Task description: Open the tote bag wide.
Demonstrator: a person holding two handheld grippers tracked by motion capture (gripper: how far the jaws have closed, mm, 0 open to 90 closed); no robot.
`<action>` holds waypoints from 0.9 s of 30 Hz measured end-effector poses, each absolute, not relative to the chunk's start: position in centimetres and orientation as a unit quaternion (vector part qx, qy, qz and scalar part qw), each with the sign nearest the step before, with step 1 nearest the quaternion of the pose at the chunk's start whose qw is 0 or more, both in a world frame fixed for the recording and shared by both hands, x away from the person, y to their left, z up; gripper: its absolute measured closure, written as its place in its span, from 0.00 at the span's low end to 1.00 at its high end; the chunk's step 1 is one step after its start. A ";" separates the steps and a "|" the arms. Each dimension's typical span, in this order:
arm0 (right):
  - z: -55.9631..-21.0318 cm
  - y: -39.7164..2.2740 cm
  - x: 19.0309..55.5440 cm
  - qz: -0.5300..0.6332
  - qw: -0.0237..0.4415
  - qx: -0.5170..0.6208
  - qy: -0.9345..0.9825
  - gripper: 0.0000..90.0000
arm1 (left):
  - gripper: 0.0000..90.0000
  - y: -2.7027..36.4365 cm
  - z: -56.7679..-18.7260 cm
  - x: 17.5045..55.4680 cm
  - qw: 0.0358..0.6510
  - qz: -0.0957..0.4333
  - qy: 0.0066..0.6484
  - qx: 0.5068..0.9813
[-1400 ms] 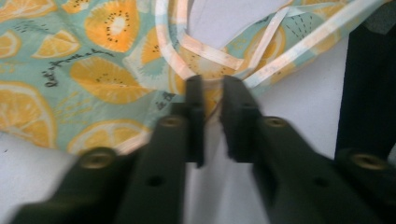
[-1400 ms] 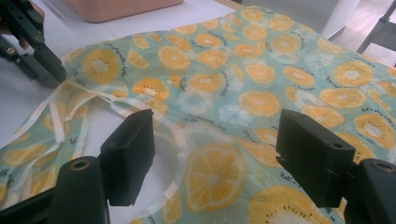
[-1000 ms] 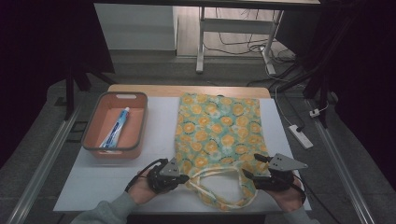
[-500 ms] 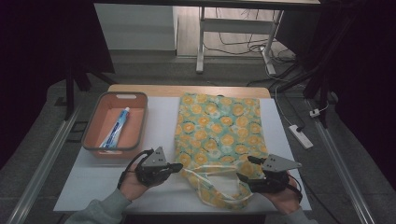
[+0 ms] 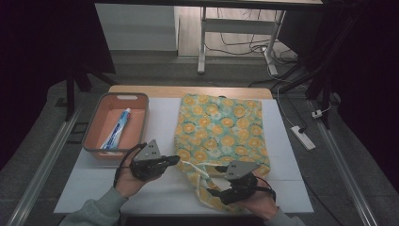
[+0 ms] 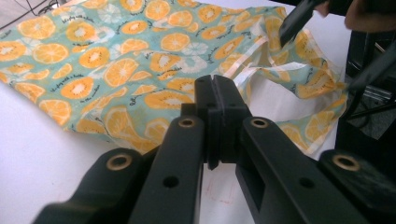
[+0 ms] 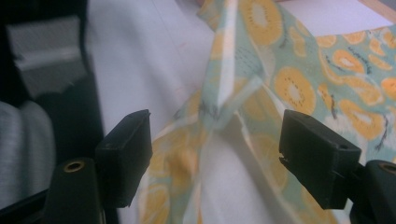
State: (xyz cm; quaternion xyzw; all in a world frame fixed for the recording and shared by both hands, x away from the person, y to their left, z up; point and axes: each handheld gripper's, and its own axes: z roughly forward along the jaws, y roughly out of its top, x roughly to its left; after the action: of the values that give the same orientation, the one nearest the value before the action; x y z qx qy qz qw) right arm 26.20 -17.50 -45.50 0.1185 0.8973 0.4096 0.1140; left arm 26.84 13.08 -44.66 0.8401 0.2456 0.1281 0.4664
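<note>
A cloth tote bag [image 5: 221,127] printed with orange slices on teal lies flat on the white table top, its mouth toward me. My left gripper [image 5: 177,159] hovers just off the bag's near left corner. It is shut, and a white handle strap [image 5: 194,169] runs taut from its tip to the bag's mouth. In the left gripper view the jaws [image 6: 215,86] meet in front of the bag [image 6: 116,60]. My right gripper [image 5: 216,181] is over the bag's mouth, open. In the right gripper view its jaws [image 7: 217,140] stand wide on either side of a raised fold of the bag [image 7: 233,88], not touching it.
A salmon-coloured bin [image 5: 96,123] at the left holds a toothpaste tube [image 5: 115,132]. Bare white table top [image 5: 160,117] lies between bin and bag. A power strip [image 5: 301,137] lies on the floor to the right, and metal rails run along both sides of the table.
My left gripper has moved left and up from the bag's mouth, drawing the white strap out with it. My right gripper has slid left over the bag's near edge.
</note>
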 end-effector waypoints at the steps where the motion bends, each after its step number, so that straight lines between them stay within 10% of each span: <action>1: -45.6 -16.9 26.3 0.400 0.125 0.113 0.901 0.28 | 0.99 13.2 -44.4 26.9 0.467 0.131 0.247 0.839; 18: -47.3 -15.4 33.5 0.285 0.174 0.170 0.927 0.46 | 0.99 14.1 -43.8 27.1 0.478 0.137 0.253 0.830; 22: -48.1 -15.2 34.4 0.256 0.148 0.164 0.941 0.80 | 0.99 14.2 -43.8 27.1 0.479 0.140 0.253 0.829; 27: -48.0 -15.5 34.8 0.265 0.131 0.171 0.940 0.93 | 0.98 14.4 -43.8 27.1 0.481 0.140 0.258 0.826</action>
State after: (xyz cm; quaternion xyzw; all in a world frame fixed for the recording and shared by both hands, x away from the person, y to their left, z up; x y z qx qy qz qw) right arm 34.79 -15.50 -48.01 0.1709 0.9401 0.2646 0.1307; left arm 27.14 14.38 -43.82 0.8264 0.2579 0.1404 0.4805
